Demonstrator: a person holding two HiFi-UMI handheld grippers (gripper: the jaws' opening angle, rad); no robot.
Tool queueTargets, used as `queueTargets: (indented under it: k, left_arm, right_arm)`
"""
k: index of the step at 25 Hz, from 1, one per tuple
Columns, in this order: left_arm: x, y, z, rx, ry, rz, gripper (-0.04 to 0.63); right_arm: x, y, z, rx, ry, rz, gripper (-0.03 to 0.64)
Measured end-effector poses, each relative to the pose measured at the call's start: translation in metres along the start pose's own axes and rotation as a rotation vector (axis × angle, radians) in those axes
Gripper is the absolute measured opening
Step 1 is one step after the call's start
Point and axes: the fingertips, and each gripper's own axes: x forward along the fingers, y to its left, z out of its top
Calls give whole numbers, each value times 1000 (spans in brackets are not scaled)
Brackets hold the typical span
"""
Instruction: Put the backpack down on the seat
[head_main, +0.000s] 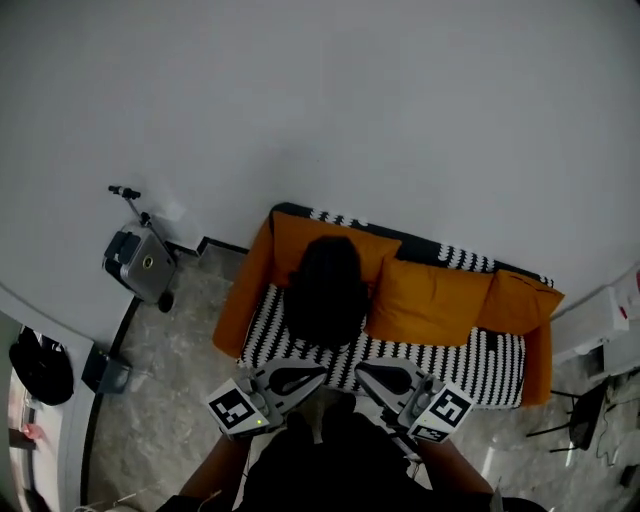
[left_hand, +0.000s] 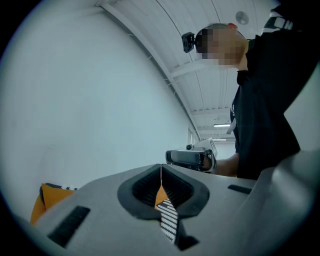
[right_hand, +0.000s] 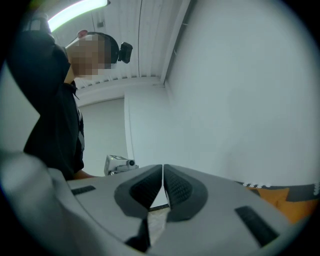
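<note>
A black backpack (head_main: 325, 290) rests on the black-and-white striped seat (head_main: 480, 365) of a sofa, leaning against an orange back cushion (head_main: 300, 238). Both grippers hover at the seat's front edge, just in front of the backpack and apart from it. My left gripper (head_main: 318, 374) is shut with nothing between its pads (left_hand: 161, 167). My right gripper (head_main: 362, 370) is likewise shut and empty (right_hand: 163, 167). The two point toward each other, tips a short way apart. Each gripper view shows the other gripper (left_hand: 192, 158) (right_hand: 119, 163) beyond the jaws, and the person holding them.
Two more orange cushions (head_main: 430, 300) lean along the sofa back to the right of the backpack. A grey wheeled machine (head_main: 140, 260) stands on the marble floor left of the sofa. A white wall rises behind. Dark stands (head_main: 585, 415) sit at the right.
</note>
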Motion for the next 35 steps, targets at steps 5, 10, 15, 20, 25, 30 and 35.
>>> queueTargets:
  k: [5,10,15,20,25,30,35]
  left_arm:
    - [5,-35,18,82,4,-22,23]
    - [-2,-62,26,125,-10,28,23]
    - [23,-96,5,94,9,18,23]
    - [41,-126,-11,88,16,3,23]
    - [54,-141,-18,104,46,-15,23]
    - [68,-148,-18,134,44,-33,23]
    - [72,-153,-18,141,44,-29,23]
  right_arm:
    - [-25,6,16,-45,-12,10,31]
    - [-46,23,9,-68,-11,45,31]
    - [-101,24,-1,-88,12,54,28]
    - [-148,24,-13,-75,14,27,28]
    - [-169,28,-9,-85,-15,14,28]
    - [-188,30,-6,-84,-22,-4,28]
    - [-197,31,-3,-80,-39,-10,29]
